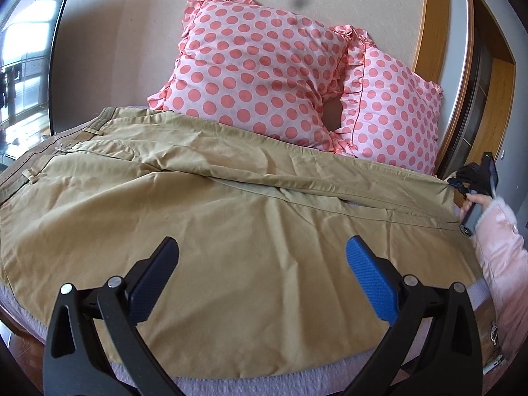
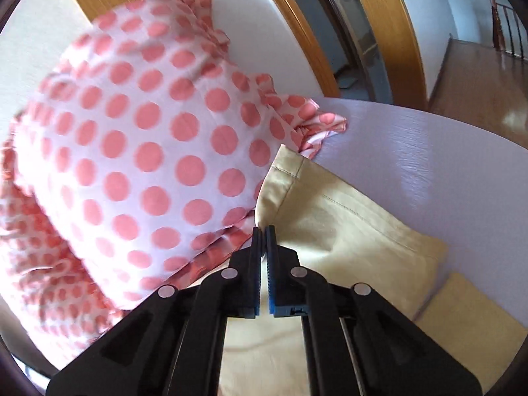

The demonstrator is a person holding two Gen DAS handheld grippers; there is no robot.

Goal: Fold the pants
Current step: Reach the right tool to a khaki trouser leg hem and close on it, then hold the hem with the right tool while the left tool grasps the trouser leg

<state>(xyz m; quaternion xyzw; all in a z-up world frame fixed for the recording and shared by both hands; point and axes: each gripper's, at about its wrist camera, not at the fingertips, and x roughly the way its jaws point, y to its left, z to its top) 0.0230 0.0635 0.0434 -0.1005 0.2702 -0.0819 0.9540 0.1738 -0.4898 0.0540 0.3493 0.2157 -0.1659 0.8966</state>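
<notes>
A: Where do the khaki pants (image 1: 211,198) lie?

B: Spread flat on the lavender bedsheet (image 1: 204,386), filling the middle of the left wrist view. Waistband (image 1: 43,161) at centre left of frame, leg cuffs at the far right edge. Long axis runs left to right across the frame. The two legs lie side by side, with a seam gap between them right of centre.

A: Left gripper (image 1: 262,257)?

B: Jaws spread wide, nothing between them. It hovers over the near leg at lower centre; I cannot tell if the pads touch the cloth.

A: Right gripper (image 2: 263,231)?

B: Jaws pressed together, nipping the edge of the far leg near its hem (image 2: 287,165), lower centre of the right wrist view. The polka-dot pillow (image 2: 132,151) sits just left of the pinch and overlaps the cloth. In the left wrist view this gripper shows at the right edge, at the cuff end, with a pink sleeve (image 1: 501,247) below it.

A: Deciding relation?

B: Judgement: the right gripper is already on the cuff end; the waistband lies left of the open left jaws, across the long axis. A lengthwise fold likely needs the left gripper to move left and grip there.
</notes>
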